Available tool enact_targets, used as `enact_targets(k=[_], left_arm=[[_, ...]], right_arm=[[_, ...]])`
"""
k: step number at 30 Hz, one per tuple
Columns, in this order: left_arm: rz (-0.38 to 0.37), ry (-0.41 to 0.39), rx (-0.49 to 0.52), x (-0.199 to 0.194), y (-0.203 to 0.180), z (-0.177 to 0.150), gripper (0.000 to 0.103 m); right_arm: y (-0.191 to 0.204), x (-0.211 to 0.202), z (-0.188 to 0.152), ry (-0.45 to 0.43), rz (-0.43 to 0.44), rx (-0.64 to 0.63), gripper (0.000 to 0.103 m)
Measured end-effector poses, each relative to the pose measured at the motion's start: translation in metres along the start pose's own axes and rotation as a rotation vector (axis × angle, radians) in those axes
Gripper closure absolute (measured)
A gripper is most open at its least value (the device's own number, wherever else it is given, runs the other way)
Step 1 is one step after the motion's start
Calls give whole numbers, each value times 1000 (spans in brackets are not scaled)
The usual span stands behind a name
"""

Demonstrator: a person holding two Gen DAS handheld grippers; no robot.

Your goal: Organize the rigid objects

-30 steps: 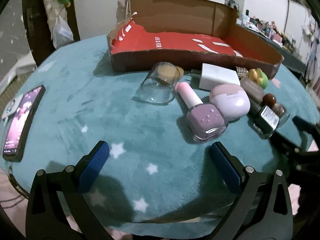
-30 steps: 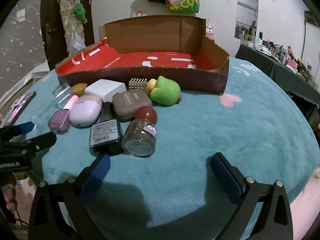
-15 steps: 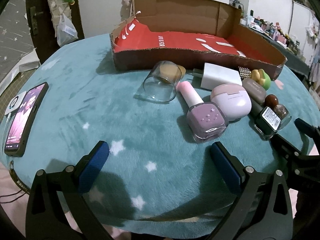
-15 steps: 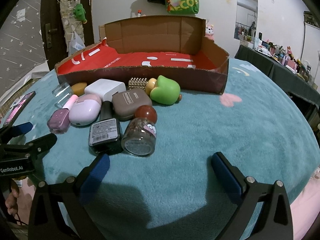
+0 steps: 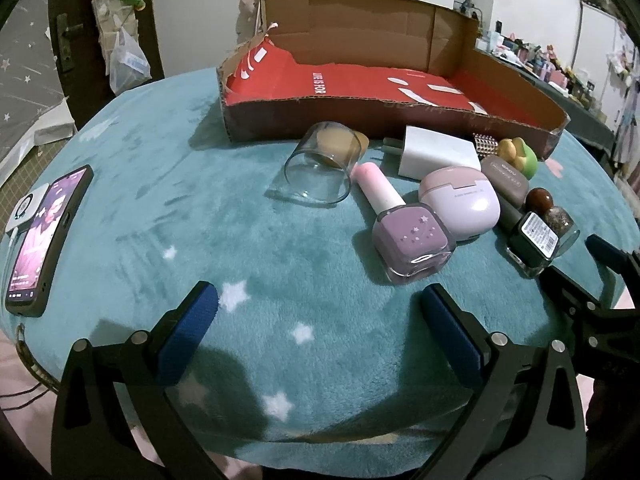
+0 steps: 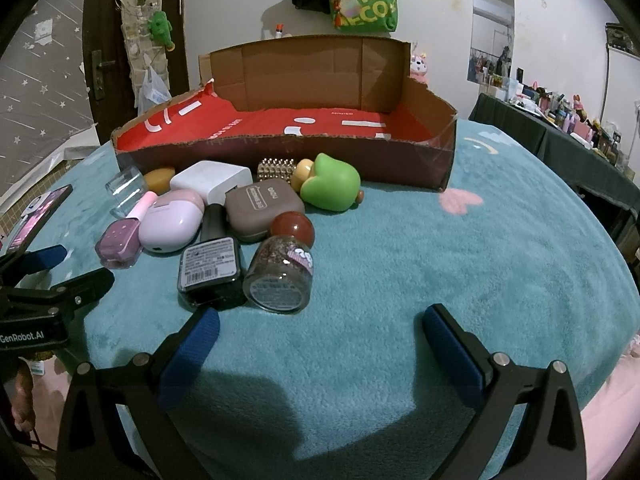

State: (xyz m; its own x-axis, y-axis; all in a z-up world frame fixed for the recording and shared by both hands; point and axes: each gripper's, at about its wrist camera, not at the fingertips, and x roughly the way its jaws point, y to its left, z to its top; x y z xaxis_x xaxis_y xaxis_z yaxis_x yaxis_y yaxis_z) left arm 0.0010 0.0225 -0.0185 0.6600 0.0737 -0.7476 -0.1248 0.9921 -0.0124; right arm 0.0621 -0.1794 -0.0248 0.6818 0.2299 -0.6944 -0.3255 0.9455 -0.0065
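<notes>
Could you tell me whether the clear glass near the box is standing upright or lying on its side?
On its side: the clear glass lies on the teal cloth, its open rim facing the left wrist camera.

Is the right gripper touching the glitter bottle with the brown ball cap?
Apart. The right wrist view shows bare teal blanket between the open right gripper and the glitter bottle.

Item cluster (image 6: 224, 232) blocks box (image 6: 280, 160) front; right side probably passable.
</notes>
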Motion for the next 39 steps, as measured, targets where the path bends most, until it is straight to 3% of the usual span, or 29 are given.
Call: enact_targets(k=[18, 26, 34, 39], left_arm=[[-8, -4, -5, -2, 2, 2, 0], [-34, -7, -21, -5, 5, 4, 0], [-62, -15, -7, -5, 0, 14, 20], [-88, -5, -1, -3, -6, 16, 34]], right_arm=[[0, -8, 0, -28, 37, 22, 0], [9, -12, 4, -40, 93, -8, 10], [21, -7, 7, -28, 144, -52, 31], [22, -6, 8, -28, 160, -56, 35]])
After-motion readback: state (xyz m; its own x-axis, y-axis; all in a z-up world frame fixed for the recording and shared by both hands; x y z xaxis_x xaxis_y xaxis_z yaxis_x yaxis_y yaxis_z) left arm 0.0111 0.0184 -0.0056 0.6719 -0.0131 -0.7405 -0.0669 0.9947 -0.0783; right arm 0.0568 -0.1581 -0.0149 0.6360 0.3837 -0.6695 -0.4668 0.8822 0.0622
